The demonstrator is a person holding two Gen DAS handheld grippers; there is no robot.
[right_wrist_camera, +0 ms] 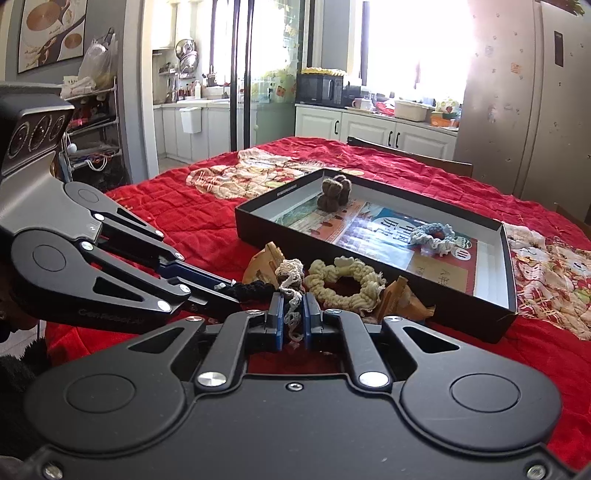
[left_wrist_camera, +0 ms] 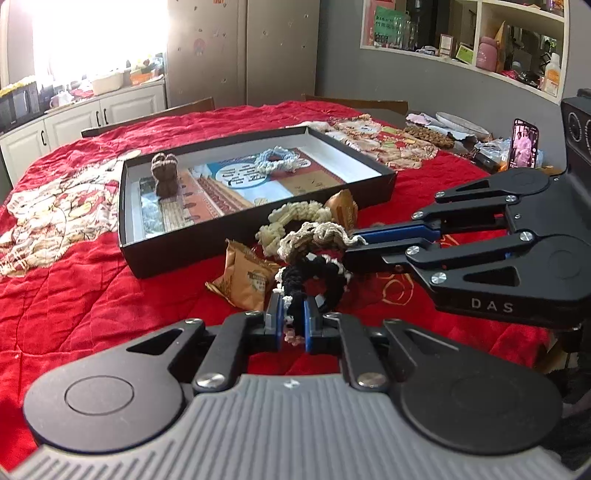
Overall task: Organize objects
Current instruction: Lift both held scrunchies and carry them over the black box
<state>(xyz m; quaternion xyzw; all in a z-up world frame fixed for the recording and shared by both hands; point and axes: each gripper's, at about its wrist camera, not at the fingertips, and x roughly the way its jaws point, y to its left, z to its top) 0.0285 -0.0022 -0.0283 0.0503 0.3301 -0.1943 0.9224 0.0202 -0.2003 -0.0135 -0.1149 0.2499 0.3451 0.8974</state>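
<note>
Red cloth covers the worktop (left_wrist_camera: 92, 295). One black hair tie (left_wrist_camera: 314, 273) is pinched by the left claw (left_wrist_camera: 293, 325), one cream hair tie (right_wrist_camera: 291, 291) by the right claw (right_wrist_camera: 293, 321), probably so both can be put in the black tray (left_wrist_camera: 258, 236) nearby.

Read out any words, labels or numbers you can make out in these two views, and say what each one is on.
"DAS": on the right gripper body, left wrist view.
"CenRobot.AI" (faint, uncertain): on the left gripper body, right wrist view.
Large Chinese characters on the printed sheet in the black tray: not legible to me.
Snack packet print, green sign on the shelf: too blurred.
</note>
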